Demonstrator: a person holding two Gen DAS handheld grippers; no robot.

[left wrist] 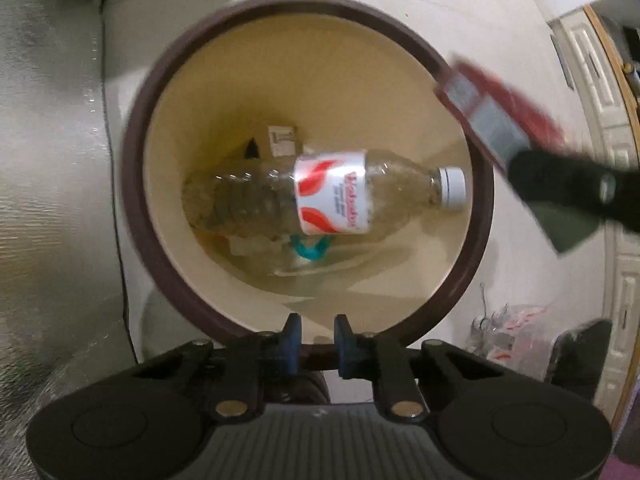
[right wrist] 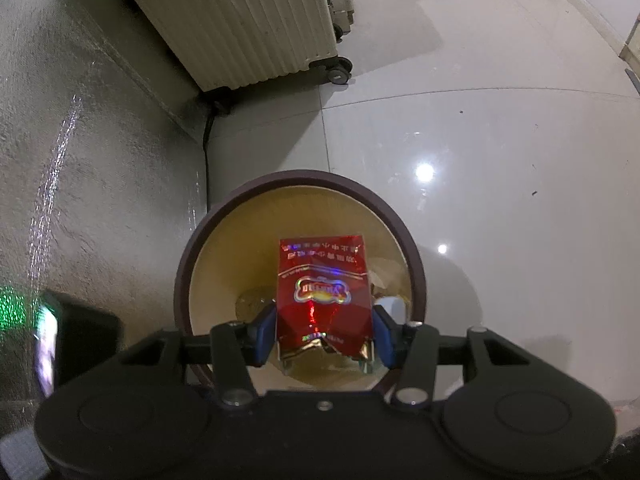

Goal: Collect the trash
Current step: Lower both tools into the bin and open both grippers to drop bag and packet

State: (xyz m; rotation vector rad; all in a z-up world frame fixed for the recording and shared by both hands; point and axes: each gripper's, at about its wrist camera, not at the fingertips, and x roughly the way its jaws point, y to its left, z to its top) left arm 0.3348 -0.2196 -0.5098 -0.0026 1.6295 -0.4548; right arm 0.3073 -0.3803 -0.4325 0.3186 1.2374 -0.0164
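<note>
A round bin with a dark brown rim (left wrist: pixel 132 184) and cream inside fills the left wrist view. In it lies a clear plastic bottle (left wrist: pixel 328 192) with a red-and-white label and a white cap. My left gripper (left wrist: pixel 318 344) hangs over the bin's near rim, shut with nothing between its blue pads. My right gripper (right wrist: pixel 324 336) is shut on a shiny red packet (right wrist: pixel 324 292), held over the bin's rim (right wrist: pixel 184 280). That packet (left wrist: pixel 500 112) shows blurred at the upper right in the left wrist view.
A small carton (left wrist: pixel 282 140) and a teal scrap (left wrist: pixel 310 250) lie at the bin's bottom. A ribbed cream suitcase (right wrist: pixel 248 20) on wheels stands behind the bin by a grey wall, with a black cable (right wrist: pixel 206 152). Crumpled clear plastic (left wrist: pixel 508 332) lies on the tiled floor.
</note>
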